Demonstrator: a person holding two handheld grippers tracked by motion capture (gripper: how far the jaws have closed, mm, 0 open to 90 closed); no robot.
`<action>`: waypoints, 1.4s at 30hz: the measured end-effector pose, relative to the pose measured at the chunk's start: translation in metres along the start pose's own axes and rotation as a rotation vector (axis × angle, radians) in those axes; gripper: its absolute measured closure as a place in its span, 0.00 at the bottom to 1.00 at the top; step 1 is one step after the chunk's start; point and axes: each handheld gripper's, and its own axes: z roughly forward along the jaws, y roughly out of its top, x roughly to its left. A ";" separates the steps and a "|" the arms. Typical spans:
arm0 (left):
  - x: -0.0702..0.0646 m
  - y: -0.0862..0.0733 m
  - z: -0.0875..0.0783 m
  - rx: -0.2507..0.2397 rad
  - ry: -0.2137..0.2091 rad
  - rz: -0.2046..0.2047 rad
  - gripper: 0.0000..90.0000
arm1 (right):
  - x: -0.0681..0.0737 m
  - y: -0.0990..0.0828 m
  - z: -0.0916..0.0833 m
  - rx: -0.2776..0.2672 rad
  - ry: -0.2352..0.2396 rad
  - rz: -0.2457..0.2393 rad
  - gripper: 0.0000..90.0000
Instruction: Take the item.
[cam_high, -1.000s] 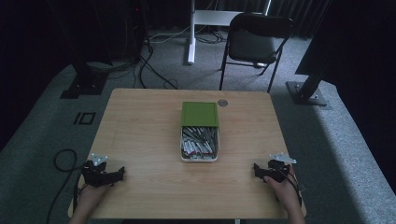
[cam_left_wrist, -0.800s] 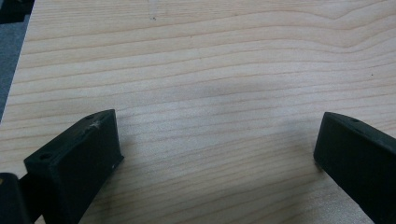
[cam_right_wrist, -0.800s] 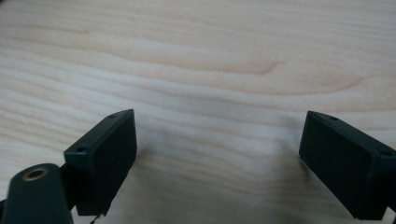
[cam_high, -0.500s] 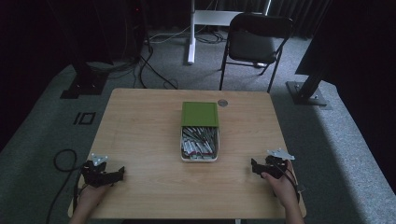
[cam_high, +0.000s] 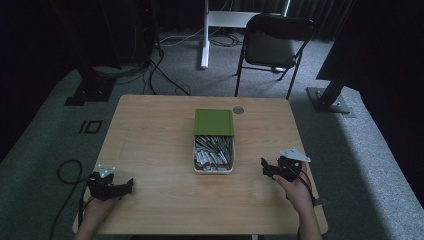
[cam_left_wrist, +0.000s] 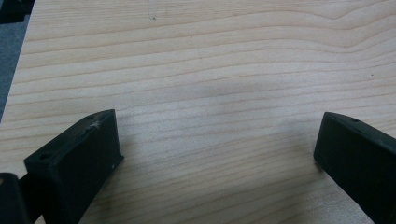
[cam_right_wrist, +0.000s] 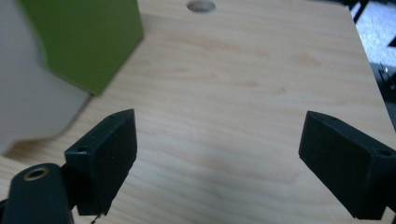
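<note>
Table (cam_high: 150, 135): light wood, white box (cam_high: 213, 156) with green lid (cam_high: 214, 122) at centre.
Your left gripper (cam_high: 125, 185): jaws spread, empty.
Your right gripper (cam_high: 265, 167): jaws spread, near the box.

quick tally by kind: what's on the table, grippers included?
Grippers: 2, the left gripper and the right gripper, both open and empty
Boxes: 1, a white box of metal pieces too small to count
Lids: 1, a green lid slid back over the box's far half
Total: 4
</note>
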 end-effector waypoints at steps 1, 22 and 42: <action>0.000 0.000 0.000 0.000 0.000 0.000 0.01 | 0.002 0.003 -0.001 -0.005 0.003 -0.005 0.13; 0.000 0.000 0.000 -0.002 0.000 -0.002 0.01 | 0.047 0.041 -0.006 -0.066 0.093 -0.108 0.17; 0.000 0.000 0.000 -0.002 0.000 -0.002 0.01 | 0.111 0.057 -0.001 -0.096 0.248 -0.210 0.28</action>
